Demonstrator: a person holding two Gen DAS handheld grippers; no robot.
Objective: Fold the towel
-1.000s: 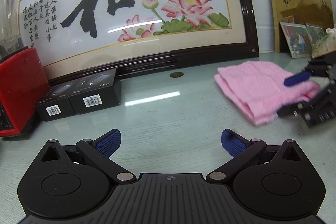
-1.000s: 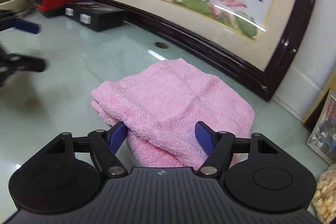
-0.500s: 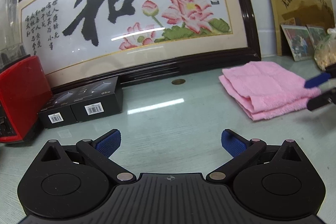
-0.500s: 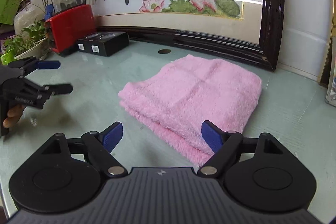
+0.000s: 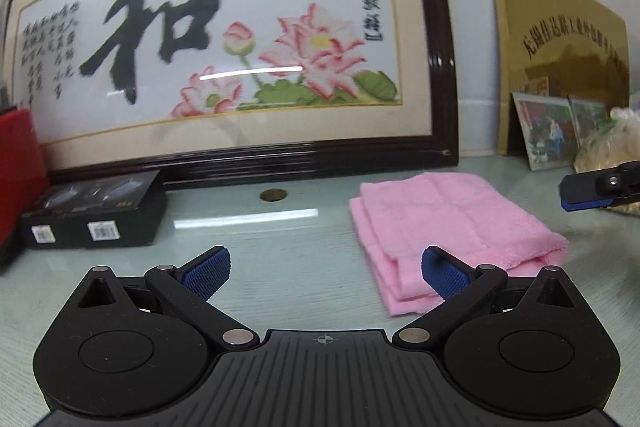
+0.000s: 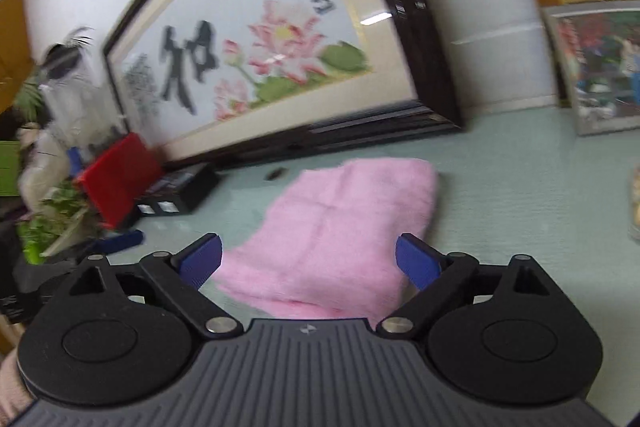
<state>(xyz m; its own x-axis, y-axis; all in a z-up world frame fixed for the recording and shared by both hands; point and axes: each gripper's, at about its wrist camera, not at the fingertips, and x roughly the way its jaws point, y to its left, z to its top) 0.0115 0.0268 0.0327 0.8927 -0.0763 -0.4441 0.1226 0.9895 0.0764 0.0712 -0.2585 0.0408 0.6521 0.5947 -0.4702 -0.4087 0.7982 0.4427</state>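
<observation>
A pink towel (image 5: 448, 227) lies folded into a small stack on the pale green glass table (image 5: 280, 251). It also shows in the right wrist view (image 6: 344, 227). My left gripper (image 5: 324, 273) is open and empty, its right fingertip just in front of the towel's near left corner. My right gripper (image 6: 308, 259) is open and empty, raised and tilted over the towel's near edge. One of its fingers (image 5: 592, 187) shows at the right edge of the left wrist view.
A large framed embroidery (image 5: 240, 47) leans against the wall behind the table. Black boxes (image 5: 96, 211) and a red appliance (image 5: 16, 167) stand at the left. Photo frames (image 5: 548, 131) and a gold plaque (image 5: 560, 39) stand at the right. A coin (image 5: 273, 195) lies near the frame.
My right gripper let go of the towel, opened wider and lifted back, tilting. My left gripper moved right, closer to the towel's left corner.
</observation>
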